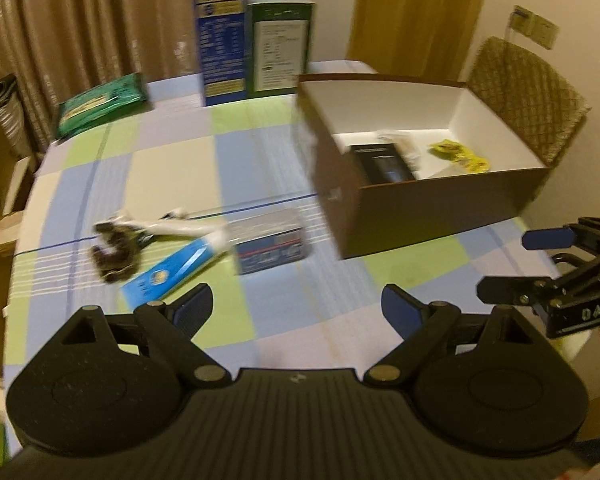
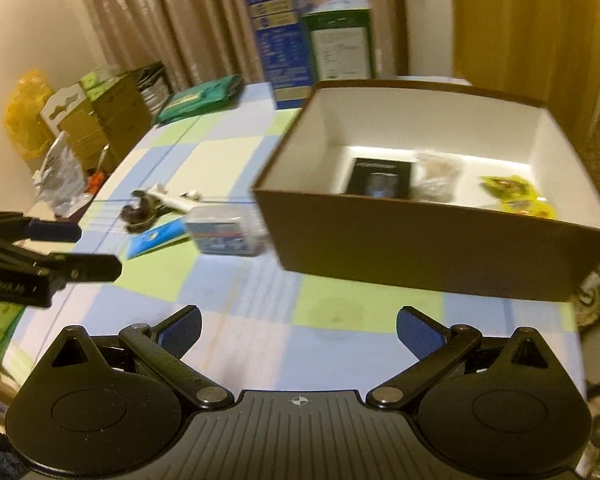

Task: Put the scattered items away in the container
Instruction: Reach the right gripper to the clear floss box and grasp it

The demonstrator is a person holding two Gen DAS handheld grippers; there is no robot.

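A brown cardboard box (image 1: 428, 216) (image 2: 420, 240) with a white inside stands on the checked tablecloth, holding a black packet (image 2: 380, 180), a clear bag (image 2: 436, 176) and a yellow packet (image 2: 516, 196). Left of it lie a clear plastic case (image 1: 272, 244) (image 2: 224, 232), a blue-and-white tube (image 1: 176, 268) (image 2: 156, 236), a white tool (image 1: 172, 224) and a dark clip (image 1: 112, 256) (image 2: 140, 212). My left gripper (image 1: 298, 310) hovers open over the cloth, short of the case. My right gripper (image 2: 298, 330) hangs open before the box, empty.
Tall blue (image 1: 222, 32) and green (image 1: 282, 44) cartons stand at the table's far edge, with a green pouch (image 1: 104, 102) at the far left. A woven chair (image 1: 528, 92) sits behind the box. Cardboard boxes and bags (image 2: 100, 120) crowd the floor on the left.
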